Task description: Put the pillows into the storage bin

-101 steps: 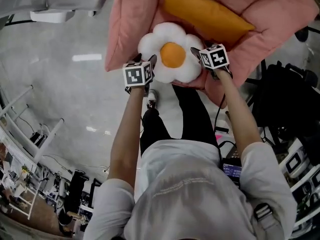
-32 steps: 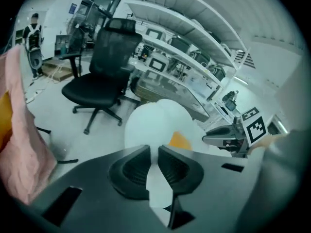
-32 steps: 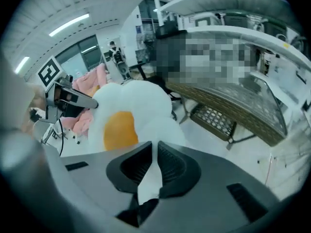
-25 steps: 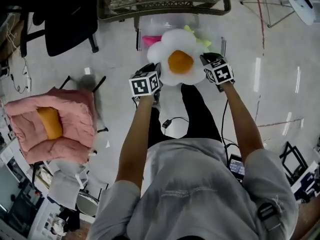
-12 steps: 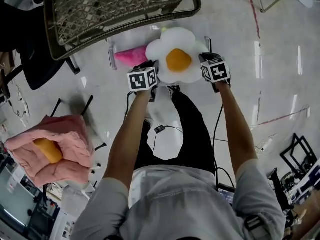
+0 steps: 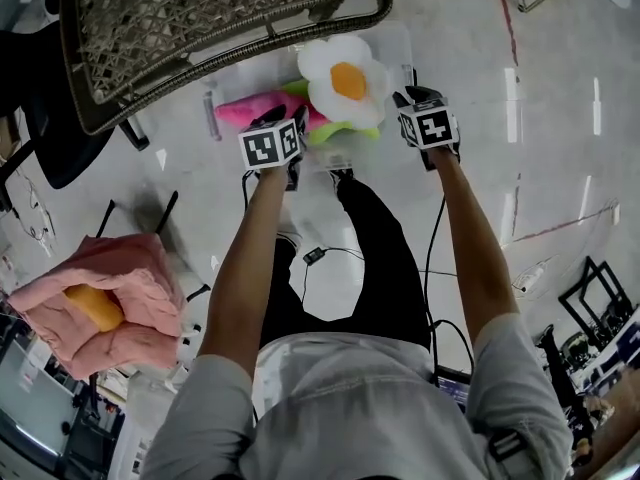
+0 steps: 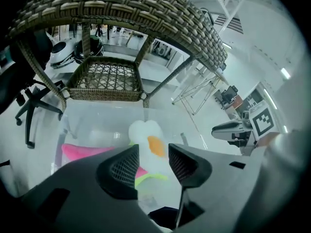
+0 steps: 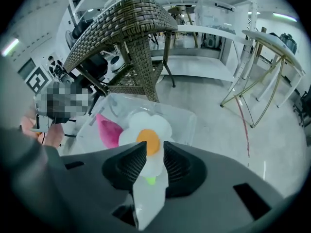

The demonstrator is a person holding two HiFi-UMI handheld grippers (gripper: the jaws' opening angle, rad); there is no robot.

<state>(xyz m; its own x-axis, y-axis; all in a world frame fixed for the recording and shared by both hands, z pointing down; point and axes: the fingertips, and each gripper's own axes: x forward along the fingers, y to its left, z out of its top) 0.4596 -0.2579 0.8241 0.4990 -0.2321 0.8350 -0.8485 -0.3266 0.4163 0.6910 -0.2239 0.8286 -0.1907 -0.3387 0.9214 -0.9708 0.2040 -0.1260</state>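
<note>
While the flower pillow (image 6: 348,80) is lying in the clear storage bin (image 6: 404,46), resting on top of a pink pillow (image 6: 248,108) and a green pillow (image 6: 345,134), both grippers are hovering just short of it on the person's side. The left gripper (image 7: 153,155) is standing with its jaws well apart, having just been opening, and nothing is sitting between them: the white petals are showing beyond the tips, down in the bin. The right gripper (image 8: 154,152) is keeping a narrower gap, its jaws likewise having just been opening, and its pads are not pressing on anything; the orange centre is showing past the tips. Seen from the head view, the flower pillow is lying ahead of and between the two grippers, its petals reaching closer to the right one. The coming move is probably a pull up and back toward the person, and the right fingers are the ones risking a snag on a petal. An orange pillow (image 6: 92,308) is sitting on a pink cushion (image 6: 140,268) well off to the person's left, so the left hand is looking nearer for it
</note>
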